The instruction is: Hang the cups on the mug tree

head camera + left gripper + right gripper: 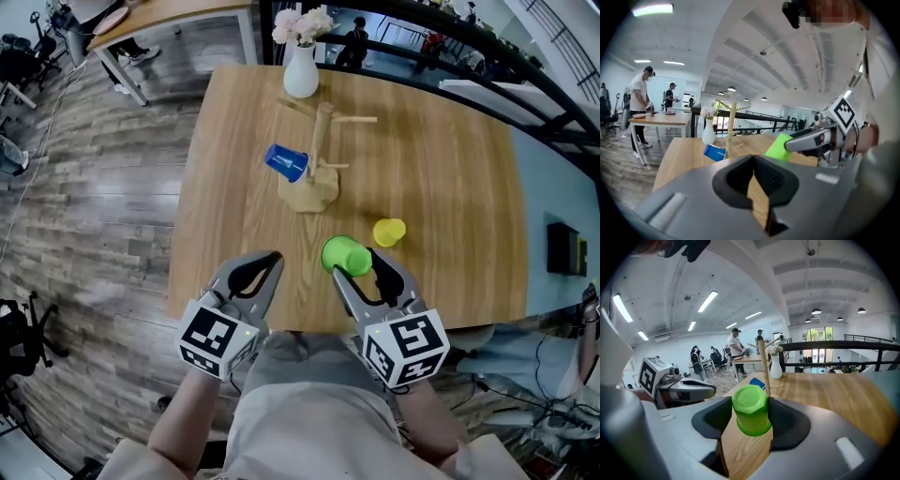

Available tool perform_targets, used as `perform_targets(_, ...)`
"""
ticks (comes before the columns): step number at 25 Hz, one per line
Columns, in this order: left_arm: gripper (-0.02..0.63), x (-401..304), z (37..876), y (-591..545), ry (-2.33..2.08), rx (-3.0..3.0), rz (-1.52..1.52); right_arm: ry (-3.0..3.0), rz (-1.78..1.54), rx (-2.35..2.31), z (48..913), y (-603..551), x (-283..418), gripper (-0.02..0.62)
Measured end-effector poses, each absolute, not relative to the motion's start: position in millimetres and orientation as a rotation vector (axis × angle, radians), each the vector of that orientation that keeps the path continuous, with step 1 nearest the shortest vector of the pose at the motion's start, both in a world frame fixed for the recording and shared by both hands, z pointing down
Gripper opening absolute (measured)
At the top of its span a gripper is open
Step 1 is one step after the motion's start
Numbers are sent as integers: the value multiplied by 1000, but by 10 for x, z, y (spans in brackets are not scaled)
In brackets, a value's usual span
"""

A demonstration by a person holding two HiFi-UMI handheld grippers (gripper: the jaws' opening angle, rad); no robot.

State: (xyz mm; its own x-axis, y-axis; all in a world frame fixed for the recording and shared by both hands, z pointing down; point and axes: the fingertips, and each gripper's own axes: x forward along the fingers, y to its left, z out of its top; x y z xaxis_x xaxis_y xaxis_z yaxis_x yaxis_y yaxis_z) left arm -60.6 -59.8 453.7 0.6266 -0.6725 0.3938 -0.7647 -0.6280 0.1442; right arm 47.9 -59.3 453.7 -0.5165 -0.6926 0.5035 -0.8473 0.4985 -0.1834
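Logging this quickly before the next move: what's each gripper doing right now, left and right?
Left gripper: closed, nothing between its jaws.
Right gripper: closed on the green cup.

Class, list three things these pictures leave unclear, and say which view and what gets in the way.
- Mug tree base: right gripper view, hidden behind the green cup.
- Peg under the blue cup: head view, covered by the cup.
- Marking on the green cup's end: right gripper view, too small to read.
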Motion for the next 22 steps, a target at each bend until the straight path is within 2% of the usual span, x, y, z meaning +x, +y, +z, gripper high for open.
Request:
perform_targets(13, 3, -613, 3510, -401, -1241, 2652, 358, -2548, 412, 1274, 3301, -539, 400, 247)
perform_targets(22, 2, -697, 3000, -247, -1320, 2695, 279, -2620, 338, 1249, 2842, -364, 303, 247)
